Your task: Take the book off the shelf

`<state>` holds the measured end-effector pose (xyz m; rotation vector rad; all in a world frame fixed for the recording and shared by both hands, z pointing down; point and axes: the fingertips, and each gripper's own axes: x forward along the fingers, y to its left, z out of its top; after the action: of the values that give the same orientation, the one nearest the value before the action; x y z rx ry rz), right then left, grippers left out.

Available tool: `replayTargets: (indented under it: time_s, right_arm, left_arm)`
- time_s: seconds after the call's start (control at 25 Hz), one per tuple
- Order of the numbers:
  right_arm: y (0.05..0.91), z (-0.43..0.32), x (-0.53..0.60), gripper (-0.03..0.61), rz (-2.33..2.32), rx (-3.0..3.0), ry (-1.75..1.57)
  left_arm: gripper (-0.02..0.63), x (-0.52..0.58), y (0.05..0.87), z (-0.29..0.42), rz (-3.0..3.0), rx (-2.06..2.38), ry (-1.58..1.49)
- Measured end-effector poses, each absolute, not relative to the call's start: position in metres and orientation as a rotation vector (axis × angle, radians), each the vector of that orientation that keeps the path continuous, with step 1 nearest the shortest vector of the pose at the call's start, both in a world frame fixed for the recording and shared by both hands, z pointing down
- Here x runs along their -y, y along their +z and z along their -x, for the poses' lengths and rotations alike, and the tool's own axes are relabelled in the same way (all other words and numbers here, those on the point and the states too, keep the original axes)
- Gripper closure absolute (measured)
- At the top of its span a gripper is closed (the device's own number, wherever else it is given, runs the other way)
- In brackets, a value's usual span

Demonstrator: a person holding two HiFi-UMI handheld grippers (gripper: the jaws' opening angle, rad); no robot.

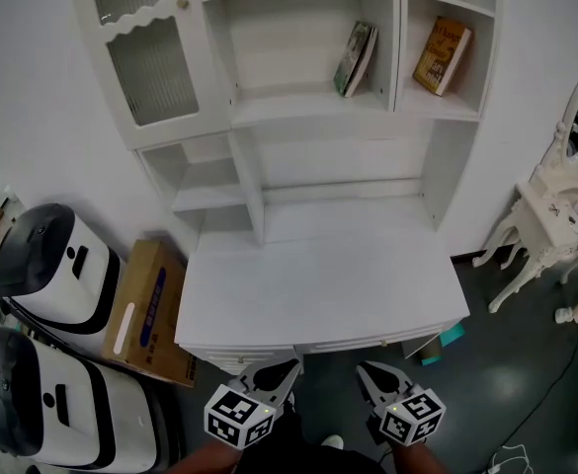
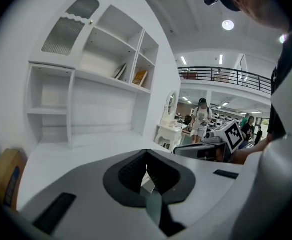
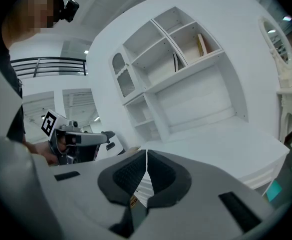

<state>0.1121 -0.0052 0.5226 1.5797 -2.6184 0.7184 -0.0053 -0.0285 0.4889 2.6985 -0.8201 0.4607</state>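
Clenched on nothing, the left tongs (image 1: 287,371) and the right tongs (image 1: 366,373) hang side by side at 6 o'clock in the head view. Each pair's tips are pressed together, just short of the front edge of the white surface (image 1: 318,275). Each gripper's own view shows its pads meeting at the tip with nothing between them.

The bare surface lies between the tongs and the white shelf unit (image 1: 269,107), which rises at 12 o'clock. Two books stand well apart from both tongs, up on the same shelf level. A green book (image 1: 355,58) leans in the middle compartment, near 12 o'clock from the right tongs. An orange book (image 1: 443,55) leans in the narrower compartment beside it, toward 1 o'clock. An upright divider separates the two.

A cabinet door (image 1: 145,57) with ribbed glass closes the unit's corner at 11 o'clock. A cardboard box (image 1: 150,314) leans against the desk's side at 10 o'clock from the left tongs. White and black machines (image 1: 51,265) stand beyond it. A white dressing table (image 1: 550,215) stands at 2 o'clock.
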Motion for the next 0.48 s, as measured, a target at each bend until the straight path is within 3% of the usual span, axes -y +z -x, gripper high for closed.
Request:
replayTargets:
  time_s: [0.48]
  right_arm:
    - [0.500, -0.088, 0.123, 0.549, -1.620, 2.590, 0.647]
  left_arm:
    - [0.603, 0.152, 0.474, 0.032, -2.737, 0.796, 0.406]
